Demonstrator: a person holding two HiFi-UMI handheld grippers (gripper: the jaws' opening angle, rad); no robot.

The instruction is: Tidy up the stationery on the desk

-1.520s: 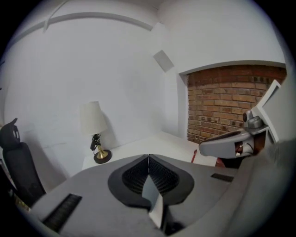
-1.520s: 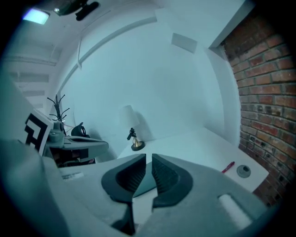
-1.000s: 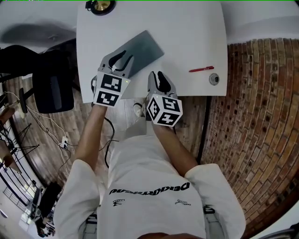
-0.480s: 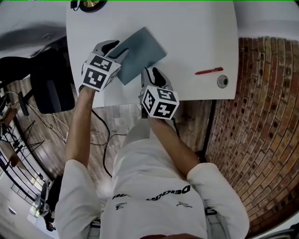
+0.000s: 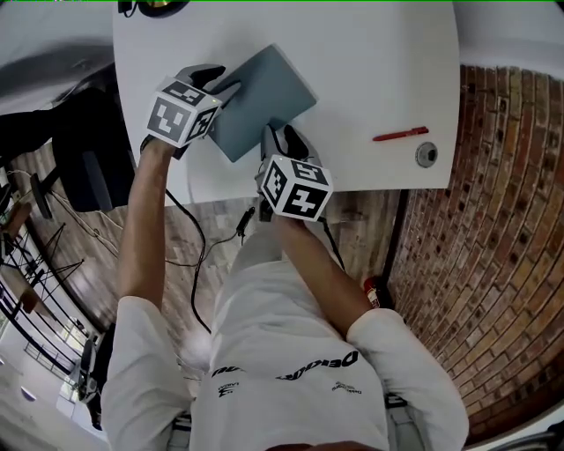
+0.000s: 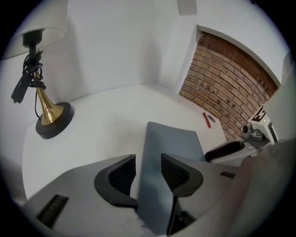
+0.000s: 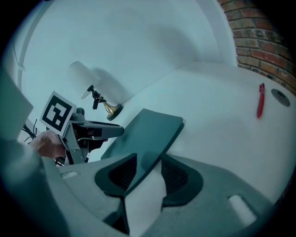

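Grey notebook (image 5: 264, 95) lies flat on desk (image 5: 370, 53), upper centre of head view. Left gripper (image 6: 148, 165) and right gripper (image 7: 147, 169) have jaws wide, just been opening, with the notebook's edge between each, unclamped. Looks thin, stiff, light, slick; pinch the near edge.

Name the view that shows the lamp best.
The left gripper view: the lamp stands close, with shade, brass stem and dark base visible. The head view cuts the lamp at its top edge, only the base showing. The right gripper view shows the lamp whole but small.
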